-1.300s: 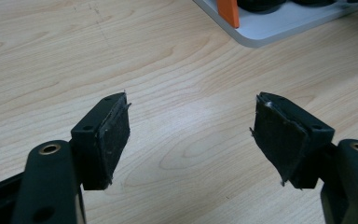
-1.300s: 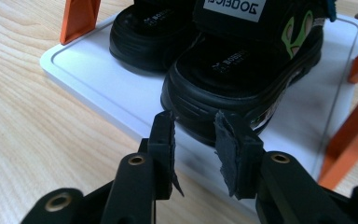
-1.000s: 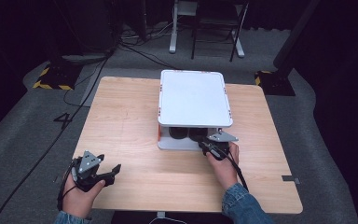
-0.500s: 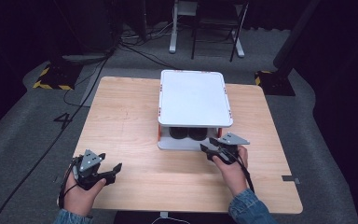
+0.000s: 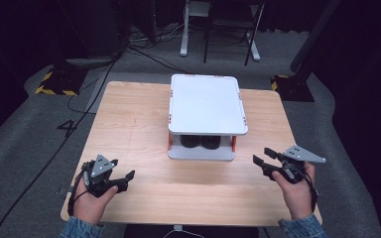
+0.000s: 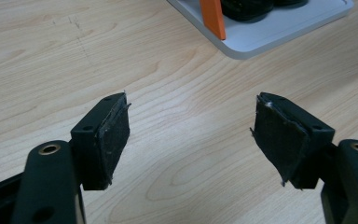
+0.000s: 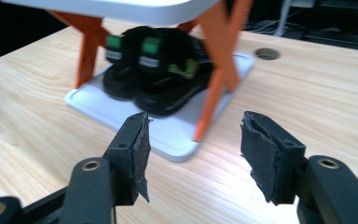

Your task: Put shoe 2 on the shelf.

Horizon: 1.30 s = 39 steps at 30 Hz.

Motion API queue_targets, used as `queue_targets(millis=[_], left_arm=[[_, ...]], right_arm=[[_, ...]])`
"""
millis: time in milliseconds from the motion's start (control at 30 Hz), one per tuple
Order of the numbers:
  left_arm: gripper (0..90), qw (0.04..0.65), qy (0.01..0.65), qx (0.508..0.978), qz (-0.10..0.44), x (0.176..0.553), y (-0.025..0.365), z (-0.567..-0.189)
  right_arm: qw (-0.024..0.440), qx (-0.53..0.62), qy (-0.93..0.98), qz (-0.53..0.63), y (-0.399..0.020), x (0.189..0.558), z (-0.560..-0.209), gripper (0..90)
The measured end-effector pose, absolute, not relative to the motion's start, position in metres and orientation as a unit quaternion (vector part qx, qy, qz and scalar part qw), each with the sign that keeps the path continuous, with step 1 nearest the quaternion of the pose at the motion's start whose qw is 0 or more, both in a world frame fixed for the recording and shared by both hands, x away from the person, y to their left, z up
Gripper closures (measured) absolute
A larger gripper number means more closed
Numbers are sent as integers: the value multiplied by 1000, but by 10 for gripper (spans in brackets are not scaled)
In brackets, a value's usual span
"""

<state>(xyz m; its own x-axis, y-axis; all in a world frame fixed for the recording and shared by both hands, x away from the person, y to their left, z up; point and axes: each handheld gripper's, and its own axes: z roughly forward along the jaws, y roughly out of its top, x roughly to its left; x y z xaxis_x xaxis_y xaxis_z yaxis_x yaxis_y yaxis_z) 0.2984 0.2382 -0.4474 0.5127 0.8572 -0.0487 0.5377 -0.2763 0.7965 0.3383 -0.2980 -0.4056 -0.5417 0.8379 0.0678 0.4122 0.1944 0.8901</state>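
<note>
Left tool (image 5: 125,177) rests low over the near left part of the table (image 5: 129,124), gripped in the person's left hand (image 5: 93,201), jaws standing apart with only bare wood between them; in the left gripper view its two worn black pads (image 6: 113,135) frame empty woodgrain, and a corner of the rack's bottom tray lies well beyond them. Middle of the table holds a white two-tier rack (image 5: 206,101) on orange legs (image 7: 214,88). A pair of black sandals (image 5: 200,142) sits side by side on its lower tray, under the white top shelf; in the right gripper view the sandals (image 7: 154,70) show green tags at the straps and lie toward the tray's inner part. Right tool (image 5: 265,158) is held clear of the rack, off its near right corner, in the right hand (image 5: 297,191). Its jaws have just been opening, and they stand apart with nothing between them, pointing back toward the sandals.
</note>
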Motion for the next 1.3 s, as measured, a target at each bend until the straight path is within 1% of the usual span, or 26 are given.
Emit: queue_targets(millis=[133, 367, 500, 700, 767, 933, 1133, 1300], left_arm=[[268, 389, 451, 779, 196, 300, 250, -448], [236, 377, 466, 775, 200, 301, 274, -447], [206, 364, 479, 773, 201, 302, 285, -451], [171, 333, 504, 773, 195, 310, 296, -464], [171, 321, 512, 774, 190, 314, 297, -469], [171, 305, 512, 782, 183, 324, 293, -481], [173, 279, 511, 792, 185, 332, 284, -495], [170, 301, 504, 787, 190, 337, 278, -501]], right_arm=[[221, 439, 744, 452, -320, 336, -398, 346], [220, 473, 734, 434, -349, 336, -404, 303], [222, 490, 737, 408, -363, 340, -412, 256], [220, 522, 727, 389, -384, 349, -433, 241], [211, 532, 727, 381, -388, 353, -442, 241], [199, 535, 734, 367, -390, 362, -465, 242], [190, 525, 751, 353, -378, 370, -486, 208], [202, 516, 760, 340, -367, 373, -495, 177]])
